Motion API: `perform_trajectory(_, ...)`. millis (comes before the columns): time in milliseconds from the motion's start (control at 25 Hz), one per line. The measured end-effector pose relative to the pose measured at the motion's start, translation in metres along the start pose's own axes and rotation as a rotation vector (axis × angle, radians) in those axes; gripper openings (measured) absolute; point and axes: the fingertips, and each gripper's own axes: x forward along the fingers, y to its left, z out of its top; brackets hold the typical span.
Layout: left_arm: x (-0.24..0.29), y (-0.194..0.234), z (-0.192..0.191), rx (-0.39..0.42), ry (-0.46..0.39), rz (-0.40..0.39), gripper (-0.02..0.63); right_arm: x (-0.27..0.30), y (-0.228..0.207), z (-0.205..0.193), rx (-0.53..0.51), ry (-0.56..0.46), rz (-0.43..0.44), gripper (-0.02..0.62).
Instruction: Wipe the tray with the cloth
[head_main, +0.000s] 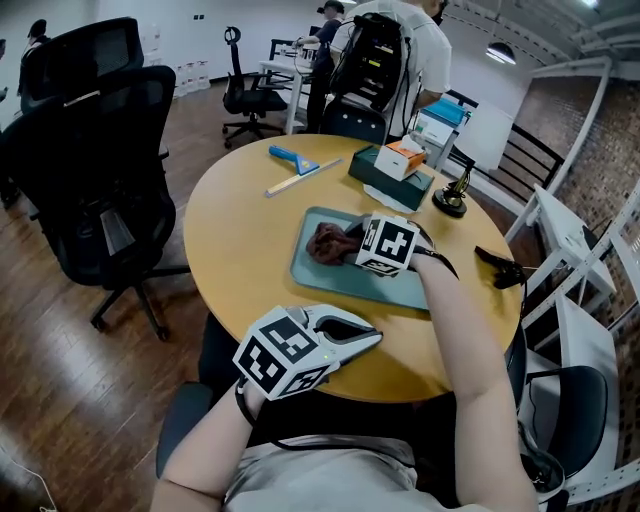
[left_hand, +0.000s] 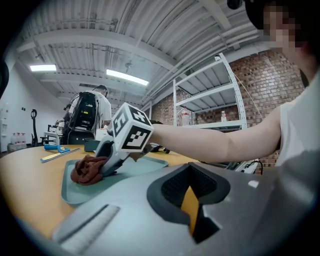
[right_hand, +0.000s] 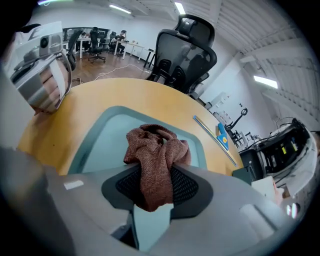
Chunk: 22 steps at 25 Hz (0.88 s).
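Note:
A teal tray (head_main: 330, 278) lies on the round wooden table (head_main: 245, 235). A crumpled brown cloth (head_main: 326, 243) rests on the tray's far left part. My right gripper (head_main: 345, 243) is shut on the cloth and holds it down on the tray. In the right gripper view the cloth (right_hand: 156, 157) bunches out between the jaws over the tray (right_hand: 107, 135). My left gripper (head_main: 372, 339) hovers at the table's near edge, in front of the tray, its jaws together with nothing in them. The left gripper view shows the right gripper (left_hand: 107, 167), the cloth (left_hand: 86, 171) and the tray (left_hand: 131, 172).
A blue scraper (head_main: 295, 158) and a long ruler (head_main: 300, 178) lie at the table's far side. A dark green box (head_main: 385, 182) carries an orange-white box (head_main: 402, 157). A black office chair (head_main: 95, 170) stands left. A person with a backpack (head_main: 385, 60) stands behind the table.

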Motion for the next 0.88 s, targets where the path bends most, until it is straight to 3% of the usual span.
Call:
perform_trajectory(280,-0.001,-0.002,0.001,-0.001,0.001,0.001,0.002,0.025,-0.033,0.025,-0.003,0.036,-0.096,0.137)
perform_trajectory(440,-0.001,-0.002,0.002,0.000,0.001,0.002,0.002,0.020,-0.033,0.015,0.014,0.055,-0.075,0.135)
perform_trajectory(600,-0.002,-0.002,0.001,0.001,0.005,0.002,0.002,0.003,-0.029,-0.022,0.028,0.120,-0.051,0.135)
perform_trajectory(880,0.001,-0.002,-0.001,0.001,0.003,0.002,0.001,-0.034,-0.030,-0.120,0.134,0.237,-0.061,0.137)
